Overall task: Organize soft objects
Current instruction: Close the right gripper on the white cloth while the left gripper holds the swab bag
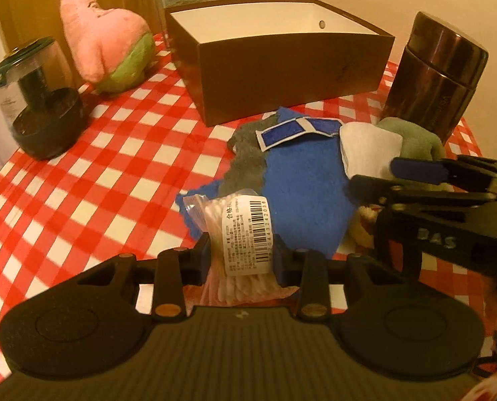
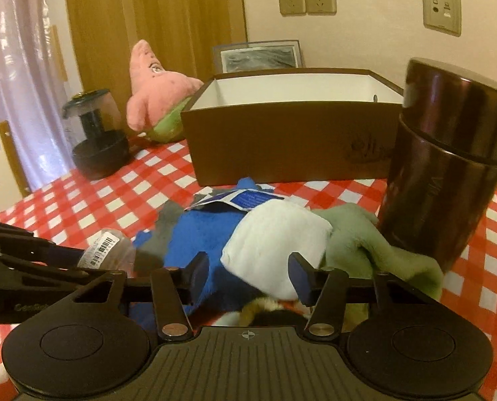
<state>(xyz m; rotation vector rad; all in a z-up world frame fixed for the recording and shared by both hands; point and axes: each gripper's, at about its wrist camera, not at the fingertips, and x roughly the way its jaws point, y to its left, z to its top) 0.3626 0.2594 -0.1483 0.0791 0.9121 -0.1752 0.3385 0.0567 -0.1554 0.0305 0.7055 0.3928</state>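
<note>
The surface (image 1: 81, 180), covered in a red-and-white checked cloth, carries everything in view. Toward its back stands an open brown box (image 1: 282, 77) with a white interior; nothing shows inside it from either camera. Left of the box, a pink star-shaped plush (image 1: 104, 43) with green shorts leans near the back edge. To the right of the box stands a dark cylindrical flask (image 1: 439, 77), upright with its lid on. On the left side sits a clear-topped container on a black base (image 1: 37, 100).

In front of the box lies a blue and grey plush cloth (image 1: 302, 180) with a blue-and-white patch on it, spread flat on the surface. Just right of it, touching it, is a white and green soft toy (image 2: 282, 244) whose green part lies against the foot of the flask.

The right hand-held gripper (image 2: 248, 274) has its jaws apart, one on either side of the toy's white part; whether the pads actually press it cannot be told.

The left hand-held gripper (image 1: 241, 260) is clamped on a clear bag of cotton swabs (image 1: 238, 230) bearing a barcode label, held in front of the near edge of the blue cloth; whether the bag rests on the surface cannot be told.
</note>
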